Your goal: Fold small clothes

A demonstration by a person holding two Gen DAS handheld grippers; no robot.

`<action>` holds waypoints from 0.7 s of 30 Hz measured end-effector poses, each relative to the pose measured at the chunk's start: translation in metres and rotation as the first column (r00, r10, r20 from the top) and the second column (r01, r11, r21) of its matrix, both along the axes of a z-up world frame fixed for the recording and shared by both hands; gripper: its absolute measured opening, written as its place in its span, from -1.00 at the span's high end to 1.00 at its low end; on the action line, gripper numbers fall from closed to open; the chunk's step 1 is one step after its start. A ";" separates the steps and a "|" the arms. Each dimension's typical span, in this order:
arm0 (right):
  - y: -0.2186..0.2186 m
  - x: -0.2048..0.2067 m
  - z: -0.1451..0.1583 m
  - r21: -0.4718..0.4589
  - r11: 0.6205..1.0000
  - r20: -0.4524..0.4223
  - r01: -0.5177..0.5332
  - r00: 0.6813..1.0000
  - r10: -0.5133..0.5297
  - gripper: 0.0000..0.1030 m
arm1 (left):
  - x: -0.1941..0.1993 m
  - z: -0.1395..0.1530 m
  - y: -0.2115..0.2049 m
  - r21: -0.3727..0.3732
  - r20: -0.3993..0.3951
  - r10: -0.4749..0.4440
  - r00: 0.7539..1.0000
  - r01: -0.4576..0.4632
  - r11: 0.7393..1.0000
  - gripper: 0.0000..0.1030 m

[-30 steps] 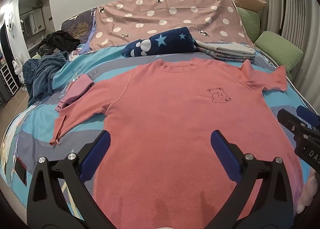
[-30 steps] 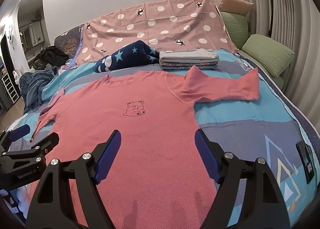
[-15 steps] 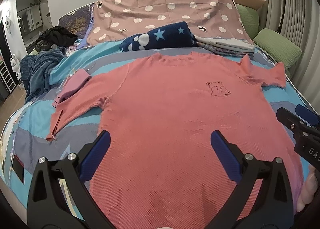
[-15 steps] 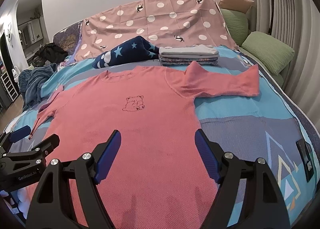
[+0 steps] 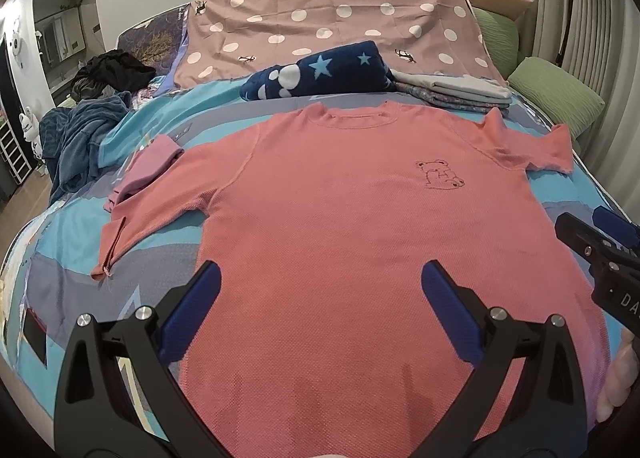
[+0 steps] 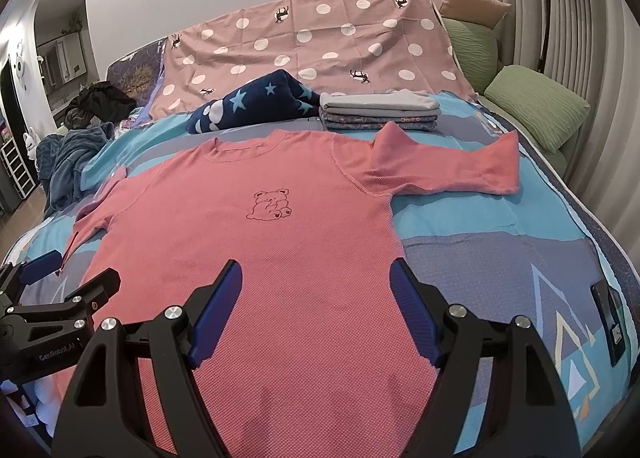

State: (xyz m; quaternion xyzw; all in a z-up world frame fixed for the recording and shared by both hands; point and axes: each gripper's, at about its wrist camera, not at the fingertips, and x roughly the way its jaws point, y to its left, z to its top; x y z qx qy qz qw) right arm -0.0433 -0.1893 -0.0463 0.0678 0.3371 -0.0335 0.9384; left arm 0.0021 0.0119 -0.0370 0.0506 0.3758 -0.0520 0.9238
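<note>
The left gripper [image 6: 72, 278] bore white lettering, "GenRobot.AI", on its black body. The right gripper [image 5: 596, 234] showed only "DA", cut off.

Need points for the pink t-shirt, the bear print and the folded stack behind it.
pink t-shirt [image 5: 360, 258], left wrist view, mid chest fabric.
bear print [image 6: 270, 205], right wrist view, middle of the outline drawing.
folded stack [image 6: 378, 102], right wrist view, grey top garment.

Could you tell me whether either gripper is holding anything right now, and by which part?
Nothing: the left gripper and right gripper hover open above the pink T-shirt.
</note>
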 end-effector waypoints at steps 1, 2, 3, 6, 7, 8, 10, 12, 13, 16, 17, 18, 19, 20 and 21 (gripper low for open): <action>0.000 0.000 0.000 0.000 1.000 0.000 0.000 1.000 0.000 -0.50 | 0.000 0.000 0.000 -0.002 0.000 0.001 1.000 -0.001 1.000 -0.96; 0.000 0.000 0.000 -0.002 1.000 -0.001 0.000 1.000 0.000 -0.50 | 0.000 0.000 0.001 -0.004 -0.002 0.001 1.000 -0.001 1.000 -0.96; 0.001 0.000 -0.001 -0.003 1.000 -0.003 0.000 1.000 0.000 -0.50 | 0.001 0.000 0.002 -0.005 -0.003 0.001 1.000 -0.001 1.000 -0.96; 0.001 0.000 -0.003 -0.006 1.000 -0.010 0.001 1.000 -0.001 -0.50 | 0.001 -0.001 0.004 -0.007 -0.004 0.002 1.000 -0.002 1.000 -0.96; 0.002 0.001 -0.003 -0.007 1.000 -0.013 0.001 1.000 -0.001 -0.50 | 0.002 -0.002 0.004 -0.008 -0.005 0.003 1.000 -0.004 1.000 -0.96; 0.002 0.002 -0.003 -0.008 1.000 -0.016 0.001 1.000 -0.001 -0.50 | 0.002 -0.002 0.005 -0.010 -0.005 0.005 1.000 -0.005 1.000 -0.96; 0.004 0.002 -0.003 -0.012 1.000 -0.020 0.000 1.000 -0.001 -0.50 | 0.002 -0.003 0.008 -0.013 -0.006 0.008 1.000 -0.008 1.000 -0.96; 0.004 0.003 -0.004 -0.014 1.000 -0.025 -0.001 1.000 0.001 -0.50 | 0.002 -0.005 0.009 -0.014 -0.007 0.012 1.000 -0.012 1.000 -0.96; 0.005 0.003 -0.003 -0.016 1.000 -0.027 -0.002 1.000 0.001 -0.50 | 0.003 -0.005 0.010 -0.016 -0.008 0.013 1.000 -0.013 1.000 -0.96; 0.005 0.004 -0.003 -0.016 1.000 -0.029 -0.002 1.000 0.001 -0.50 | 0.005 -0.007 0.014 -0.018 -0.013 0.021 1.000 -0.021 1.000 -0.96; 0.005 0.004 -0.004 -0.017 1.000 -0.031 0.000 1.000 0.000 -0.50 | 0.006 -0.007 0.016 -0.020 -0.013 0.025 1.000 -0.026 0.999 -0.96; 0.004 0.005 -0.004 -0.018 1.000 -0.035 0.001 0.999 -0.002 -0.50 | 0.008 -0.008 0.020 -0.024 -0.014 0.032 0.999 -0.033 0.999 -0.96; 0.004 0.005 -0.004 -0.019 1.000 -0.038 0.003 0.999 -0.003 -0.50 | 0.009 -0.008 0.025 -0.029 -0.015 0.040 0.999 -0.041 0.999 -0.96; 0.004 0.005 -0.005 -0.020 1.000 -0.041 0.004 0.999 -0.005 -0.50 | 0.011 -0.009 0.033 -0.037 -0.018 0.056 0.998 -0.057 0.998 -0.96; 0.003 0.006 -0.005 -0.021 1.000 -0.044 0.006 0.999 -0.006 -0.50 | 0.014 -0.009 0.044 -0.043 -0.020 0.080 0.997 -0.081 0.996 -0.93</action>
